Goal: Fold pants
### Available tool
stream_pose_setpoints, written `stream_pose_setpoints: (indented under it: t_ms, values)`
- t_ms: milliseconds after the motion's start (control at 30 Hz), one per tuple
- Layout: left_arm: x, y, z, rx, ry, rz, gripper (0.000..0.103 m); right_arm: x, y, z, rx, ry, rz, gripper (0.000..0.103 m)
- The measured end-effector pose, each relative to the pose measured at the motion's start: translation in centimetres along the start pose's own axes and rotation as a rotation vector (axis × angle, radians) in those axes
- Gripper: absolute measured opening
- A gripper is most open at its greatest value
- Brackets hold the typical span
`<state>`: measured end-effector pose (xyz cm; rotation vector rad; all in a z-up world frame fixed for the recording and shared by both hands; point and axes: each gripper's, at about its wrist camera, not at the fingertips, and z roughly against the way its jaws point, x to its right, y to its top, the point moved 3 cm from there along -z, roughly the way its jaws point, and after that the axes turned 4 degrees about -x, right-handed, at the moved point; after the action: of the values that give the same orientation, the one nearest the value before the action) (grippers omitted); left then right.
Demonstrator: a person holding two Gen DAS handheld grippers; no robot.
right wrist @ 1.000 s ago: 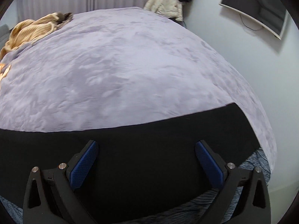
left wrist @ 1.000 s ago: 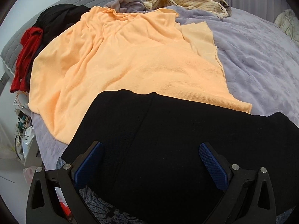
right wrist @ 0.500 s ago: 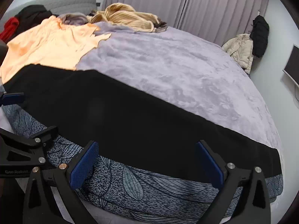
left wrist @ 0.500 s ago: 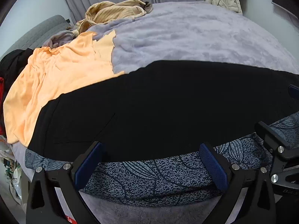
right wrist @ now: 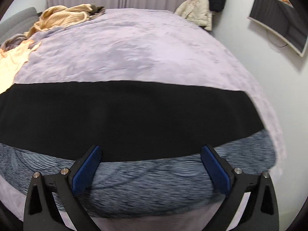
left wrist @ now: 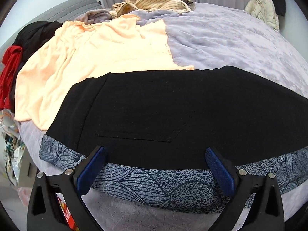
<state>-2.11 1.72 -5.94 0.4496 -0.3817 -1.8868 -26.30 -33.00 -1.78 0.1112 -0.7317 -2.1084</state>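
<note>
- Upper right of both views: lilac bedspread [right wrist: 146, 46] lies bare and passable beyond the black pants [left wrist: 163, 113].
- Upper left, left wrist view: peach garment [left wrist: 92, 57] and striped sweater [left wrist: 154, 0] occupy the surface.
- Far left edge: red and black clothing [left wrist: 13, 61] piled.

Both tongs look alike. The left tongs [left wrist: 155, 170] have matte black triangular arms with cut-out slots, silver round screw heads on the joints, and fingers faced with dark blue, finely knurled pads [left wrist: 92, 170]. The right tongs [right wrist: 151, 166] carry the same black frame, silver screws and blue textured pads [right wrist: 215, 168].
</note>
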Motion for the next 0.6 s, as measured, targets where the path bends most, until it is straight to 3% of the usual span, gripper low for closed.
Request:
stream_pose_setpoints:
  t_ms: [67,200,333,467,533,600]
  values:
    - [1.2,0.5,0.3,-0.001,-0.044,0.002,0.103,-0.1,0.7,0.8,0.029,0.027,-0.009,0.103]
    - [6.1,2.1,1.5,0.024,-0.138,-0.047,0.103,-1.6,3.9,1.2,0.075,0.180,-0.045,0.103]
    - [11.8,2.3,1.2,0.001,-0.189,-0.144,0.103,-6.0,7.5,-0.7,0.025,0.221,0.022,0.103]
    - [13.8,1.3,-1.2,-0.083,-0.201,-0.145,0.103,-10.4,8.0,-3.6,-0.063,0.182,0.132,0.103]
    - [13.7,0.8,-0.7,-0.045,-0.190,-0.156,0.103,-9.9,7.9,-4.4,-0.067,0.192,0.106,0.103]
    - [13.3,0.2,-0.1,-0.041,-0.185,-0.165,0.103,-7.8,7.9,-4.1,-0.036,0.092,0.035,0.103]
